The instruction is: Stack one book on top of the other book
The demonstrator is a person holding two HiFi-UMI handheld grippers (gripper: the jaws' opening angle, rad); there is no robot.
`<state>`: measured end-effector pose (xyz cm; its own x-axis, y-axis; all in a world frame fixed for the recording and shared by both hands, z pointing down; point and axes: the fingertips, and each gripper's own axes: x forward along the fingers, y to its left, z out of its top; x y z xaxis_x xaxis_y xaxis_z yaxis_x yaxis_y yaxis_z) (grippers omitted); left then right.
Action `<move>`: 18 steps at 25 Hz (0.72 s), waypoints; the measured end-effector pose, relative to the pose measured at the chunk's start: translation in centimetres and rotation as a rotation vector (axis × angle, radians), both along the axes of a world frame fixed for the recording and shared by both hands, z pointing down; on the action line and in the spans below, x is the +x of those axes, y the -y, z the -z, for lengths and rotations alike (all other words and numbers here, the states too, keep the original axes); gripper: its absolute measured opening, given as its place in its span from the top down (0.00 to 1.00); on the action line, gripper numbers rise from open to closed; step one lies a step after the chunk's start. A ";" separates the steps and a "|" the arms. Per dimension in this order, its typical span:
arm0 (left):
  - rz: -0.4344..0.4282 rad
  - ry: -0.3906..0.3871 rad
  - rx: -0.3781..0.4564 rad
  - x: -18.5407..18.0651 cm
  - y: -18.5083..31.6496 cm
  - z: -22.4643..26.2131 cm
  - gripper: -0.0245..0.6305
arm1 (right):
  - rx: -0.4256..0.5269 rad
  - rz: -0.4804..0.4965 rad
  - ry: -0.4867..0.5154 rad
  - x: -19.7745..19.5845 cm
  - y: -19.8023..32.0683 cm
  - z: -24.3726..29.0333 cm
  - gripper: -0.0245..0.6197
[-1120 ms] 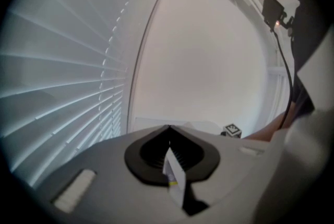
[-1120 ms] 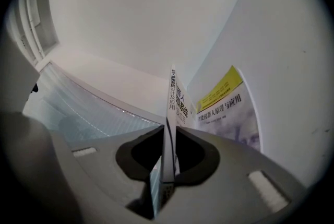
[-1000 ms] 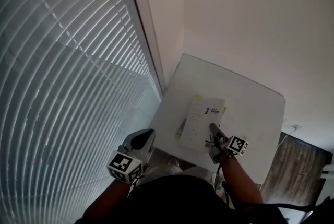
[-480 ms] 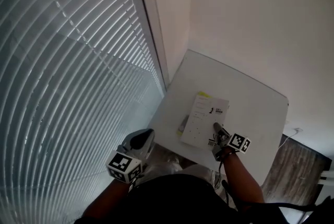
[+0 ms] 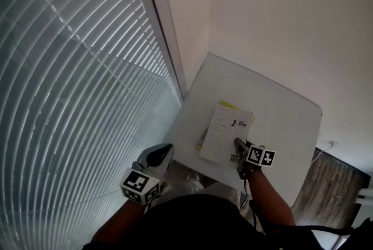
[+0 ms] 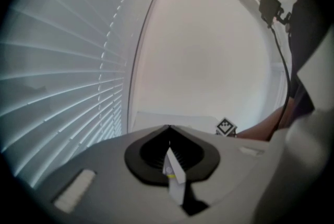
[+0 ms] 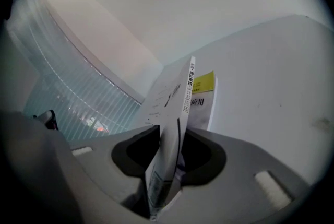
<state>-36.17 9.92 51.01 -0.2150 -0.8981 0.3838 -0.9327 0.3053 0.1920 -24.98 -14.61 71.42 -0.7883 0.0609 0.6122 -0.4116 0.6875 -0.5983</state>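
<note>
The stacking is nearly done. On the white table (image 5: 274, 115), toward its 6 o'clock edge, the top book (image 5: 224, 132) sits over the bottom book (image 5: 203, 141). The bottom book shows only as a thin strip along the 9 o'clock side.

The right gripper (image 5: 238, 145) is at the top book's 5 o'clock corner. Its jaws have just been opening, and in the right gripper view (image 7: 169, 160) they stand spread with the top book's (image 7: 172, 113) edge in the gap and dark space on either side. The pinch looks let go. The bottom book (image 7: 202, 84), with its yellow patch, lies just beside at 2 o'clock.

From that view the top book seems angled at the gripper end, so I cannot tell whether it lies fully flat.

The left gripper (image 5: 163, 151) hangs off the table at 7 o'clock from the books. Its jaws (image 6: 169, 152) are pressed together, and a thin white strip (image 6: 175, 176) shows at the seam, perhaps part of the gripper.

What seems left is to draw the right gripper clear and let the top book settle.
</note>
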 end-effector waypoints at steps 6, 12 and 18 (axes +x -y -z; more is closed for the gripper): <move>-0.029 -0.006 0.002 -0.4 0.9 -0.9 0.96 | 0.146 0.109 -0.146 0.9 -0.4 -1.9 0.59; -0.073 -0.027 0.028 -0.7 2.7 -1.3 0.96 | 0.157 0.124 -0.186 2.5 -0.4 -2.0 0.47; -0.134 -0.031 0.061 0.4 5.6 -0.7 0.96 | 0.181 0.158 -0.143 3.4 -0.7 -0.2 0.47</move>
<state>-35.73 4.33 51.73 -0.0800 -0.9397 0.3325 -0.9576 0.1651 0.2361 -21.57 -13.90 71.57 -0.6826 0.0560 0.7287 -0.3623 0.8400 -0.4039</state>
